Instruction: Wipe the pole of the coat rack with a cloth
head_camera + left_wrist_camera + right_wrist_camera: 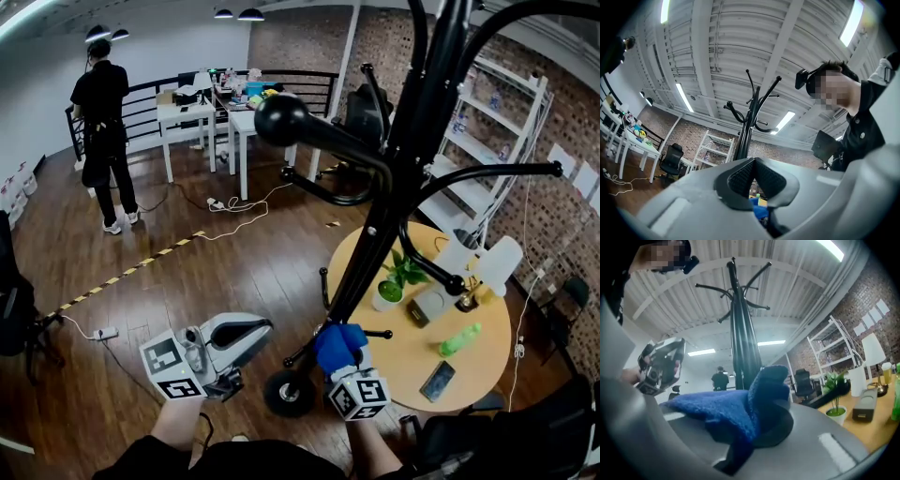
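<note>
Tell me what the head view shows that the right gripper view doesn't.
Only the head view: the striped floor tape, the phone on the round table. Only the right gripper view: the right gripper shut on the blue cloth. Both: the coat rack pole, the cloth, the left gripper, the potted plant.

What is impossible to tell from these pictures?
- Head view: the upper edge cuts off the top of the coat rack pole.
- Right gripper view: the cloth covers the tips of the right hand-held gripper and hides any contact with the pole.
- Head view: clutter on the far white table is too small to name.
</note>
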A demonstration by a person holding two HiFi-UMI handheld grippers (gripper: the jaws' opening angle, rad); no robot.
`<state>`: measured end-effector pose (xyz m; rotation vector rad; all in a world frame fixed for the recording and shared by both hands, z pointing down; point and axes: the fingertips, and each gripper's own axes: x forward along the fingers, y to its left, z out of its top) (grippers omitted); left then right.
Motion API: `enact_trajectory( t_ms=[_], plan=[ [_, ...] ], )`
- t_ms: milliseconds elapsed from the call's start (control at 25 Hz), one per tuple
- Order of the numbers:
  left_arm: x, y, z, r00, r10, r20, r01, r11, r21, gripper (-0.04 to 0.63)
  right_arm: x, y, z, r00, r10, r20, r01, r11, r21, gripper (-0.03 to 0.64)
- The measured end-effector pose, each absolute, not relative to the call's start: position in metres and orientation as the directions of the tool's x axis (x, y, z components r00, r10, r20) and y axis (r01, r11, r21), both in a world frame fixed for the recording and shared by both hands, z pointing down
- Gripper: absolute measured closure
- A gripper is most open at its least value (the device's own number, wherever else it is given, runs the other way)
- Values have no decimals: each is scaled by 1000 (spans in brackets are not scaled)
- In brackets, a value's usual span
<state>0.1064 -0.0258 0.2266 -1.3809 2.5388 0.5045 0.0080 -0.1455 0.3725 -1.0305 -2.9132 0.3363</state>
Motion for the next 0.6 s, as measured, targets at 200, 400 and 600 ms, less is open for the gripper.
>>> enact_trajectory(
  t_ms=[200, 400, 600],
  plan=[
    [106, -26, 229, -544, -768, -339, -839, 505, 201, 592, 8, -142, 429, -760, 643, 91, 617, 759, -209, 593],
    [107, -25, 227, -546, -767, -337, -838, 511, 193, 592, 7, -141, 419, -781, 618, 92, 586, 776, -235, 592],
    [112, -16, 225, -558, -756, -343, -829, 526, 189, 592, 5, -149, 347, -817, 574, -52, 564, 776, -282, 594]
  ],
)
